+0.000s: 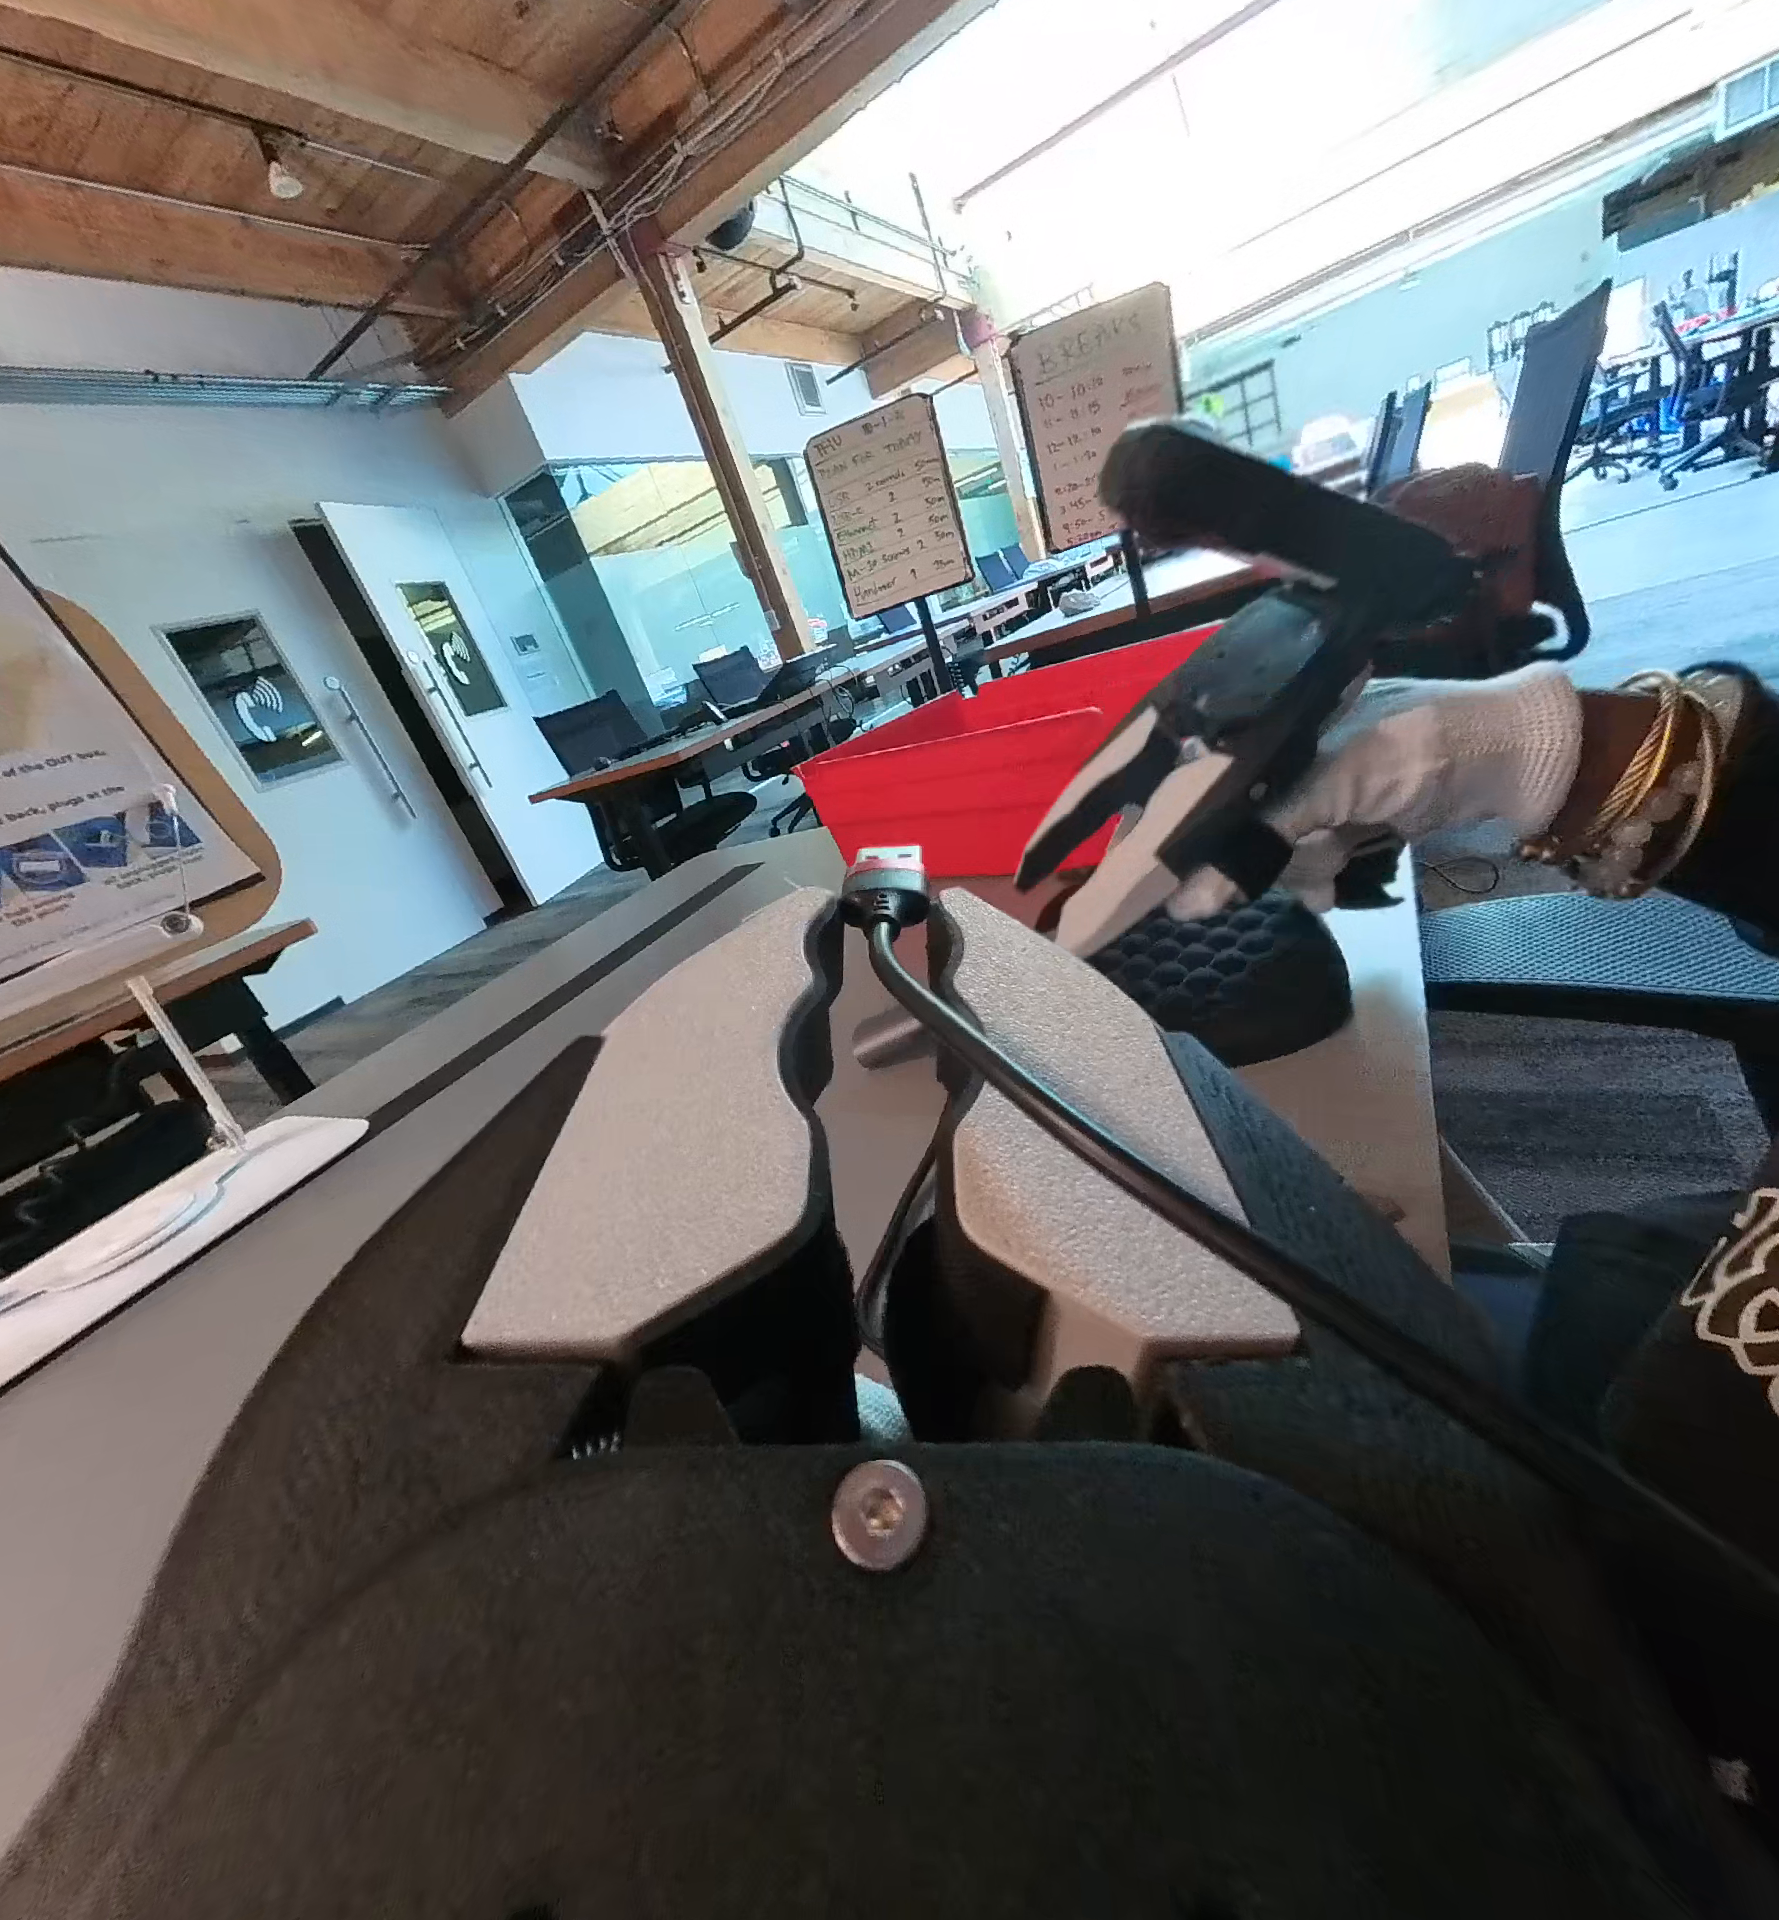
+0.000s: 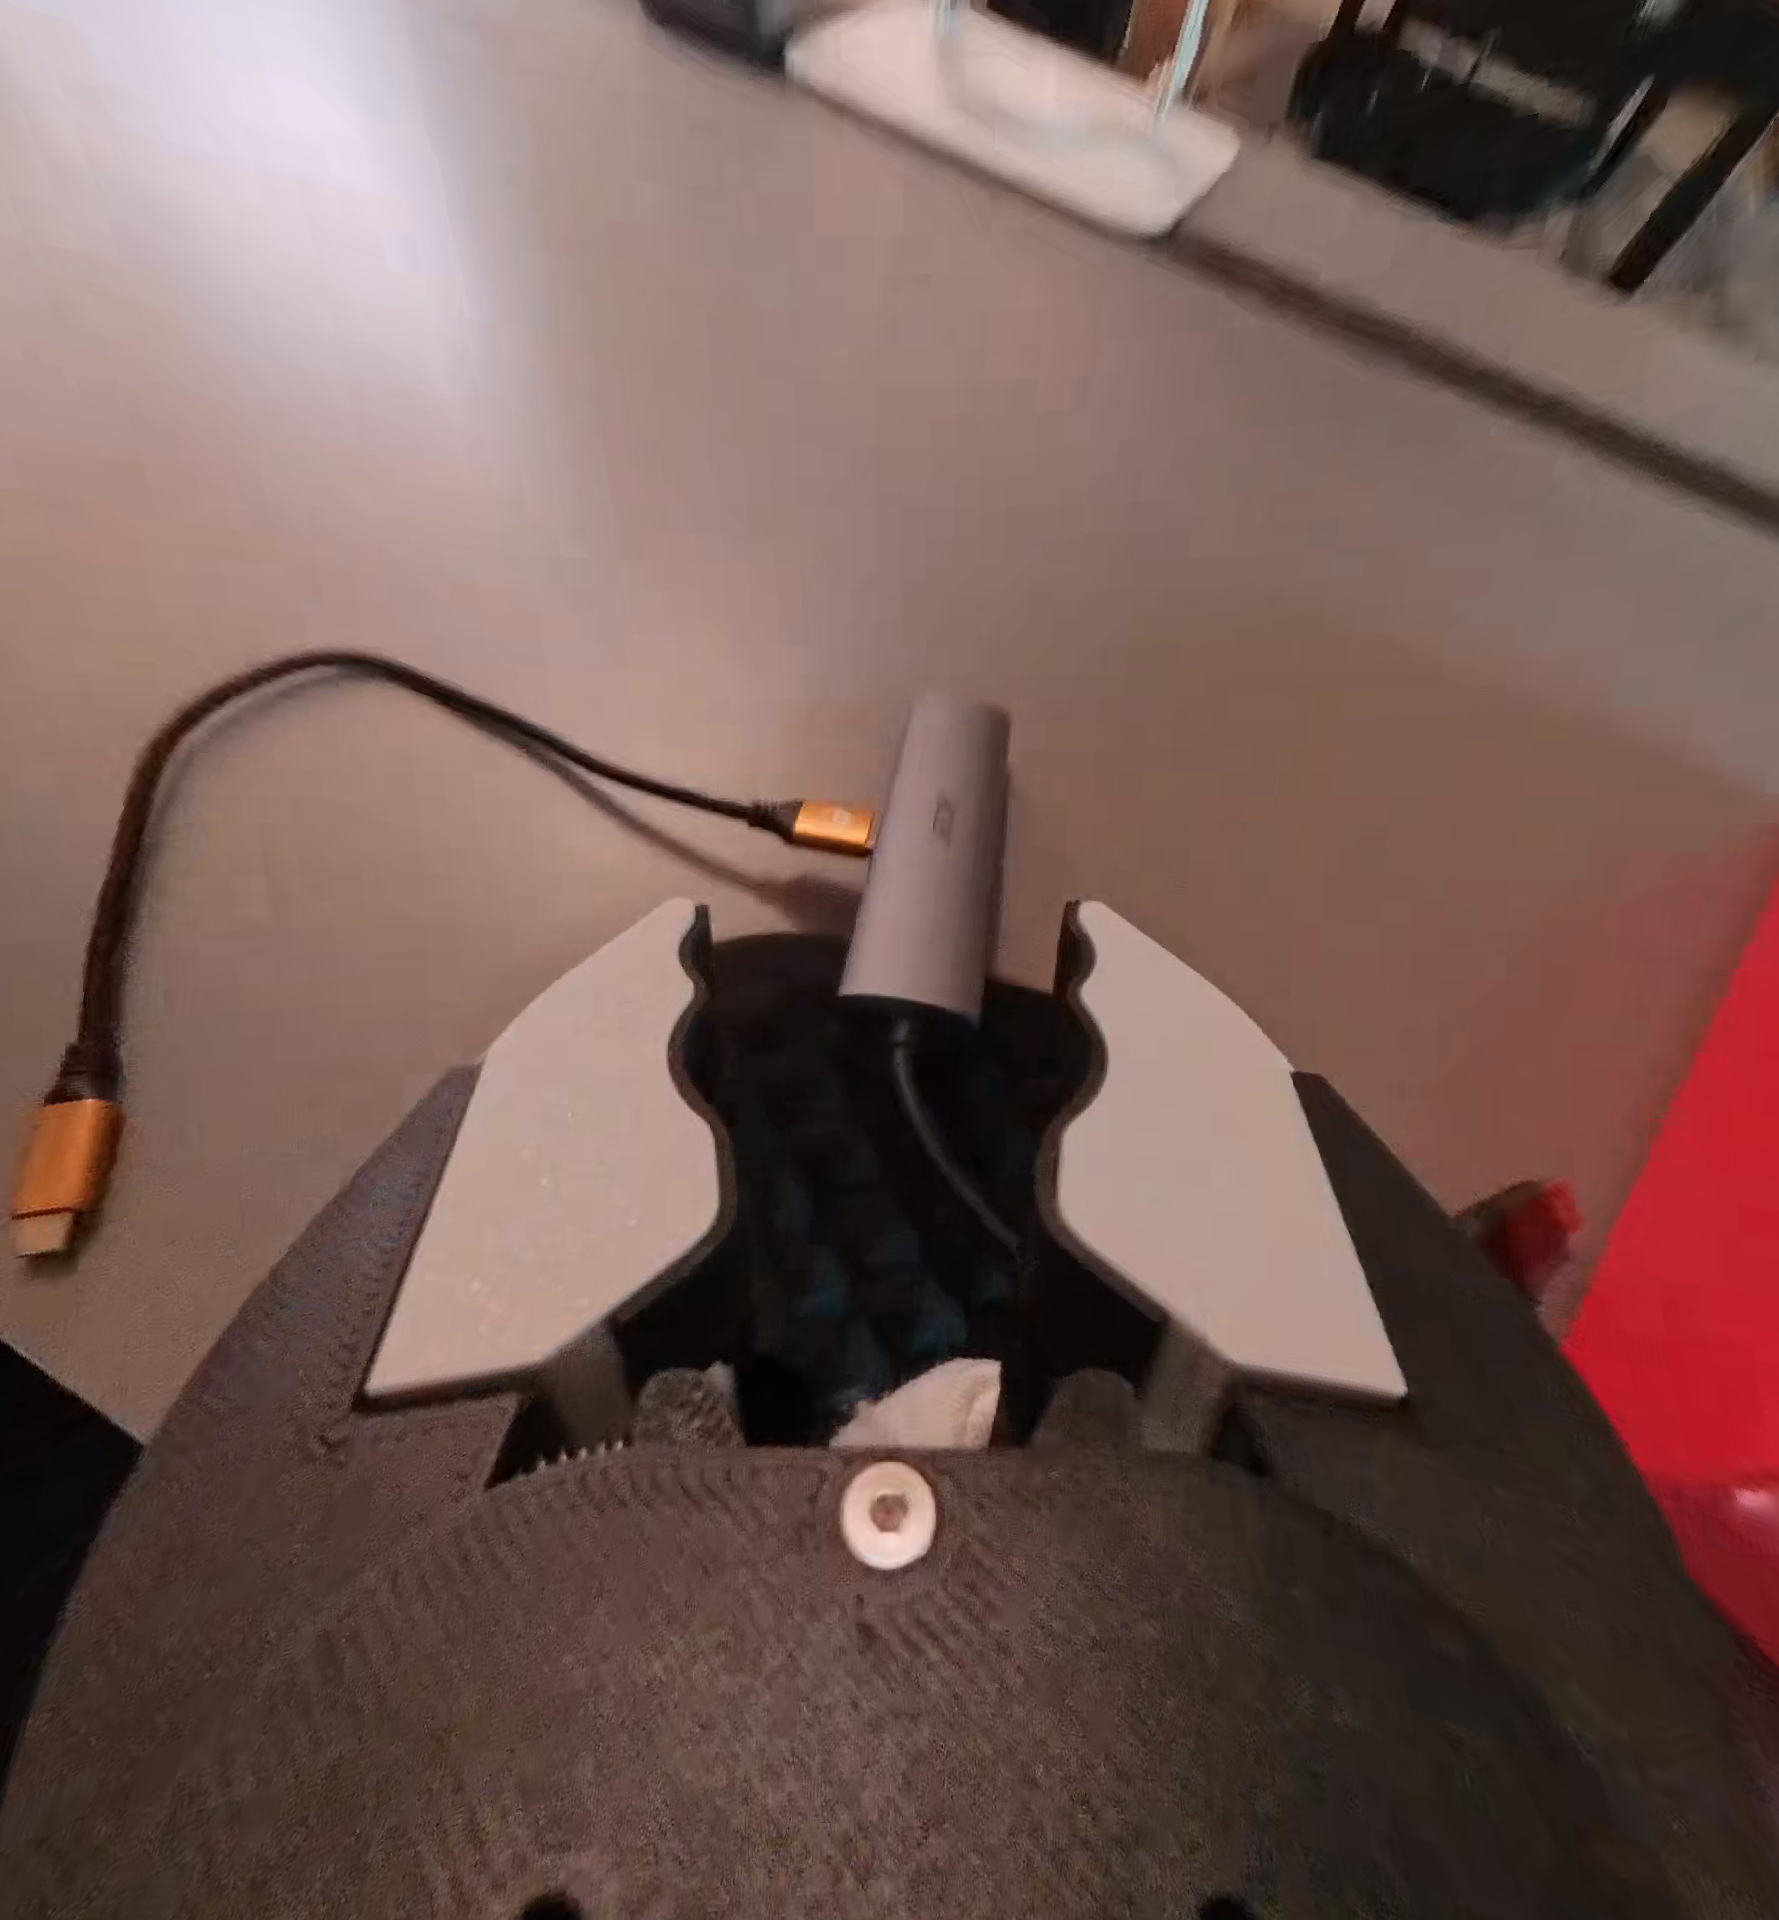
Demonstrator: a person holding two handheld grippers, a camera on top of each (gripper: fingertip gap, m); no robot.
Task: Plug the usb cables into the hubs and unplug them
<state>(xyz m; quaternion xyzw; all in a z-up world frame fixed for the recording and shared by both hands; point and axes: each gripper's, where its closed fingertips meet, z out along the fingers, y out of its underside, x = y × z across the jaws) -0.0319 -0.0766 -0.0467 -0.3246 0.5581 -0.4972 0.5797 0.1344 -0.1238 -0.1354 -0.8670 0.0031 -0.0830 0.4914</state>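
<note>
My left gripper is shut on a USB plug with a red and black shell and a metal tip that points forward. Its black cable trails back to the right. A grey hub lies on the table, one end resting on a black mesh pad. My right gripper is open, and the hub's near end lies between its fingertips without touching them. An orange plug of a braided cable sits against the hub's left side. The cable's other orange plug lies loose at the left. The right gripper also shows in the left wrist view, held by a gloved hand.
A red bin stands at the back of the grey table; it is at the right in the right wrist view. A white stand base with a sign sits at the left. Office chairs and desks stand beyond.
</note>
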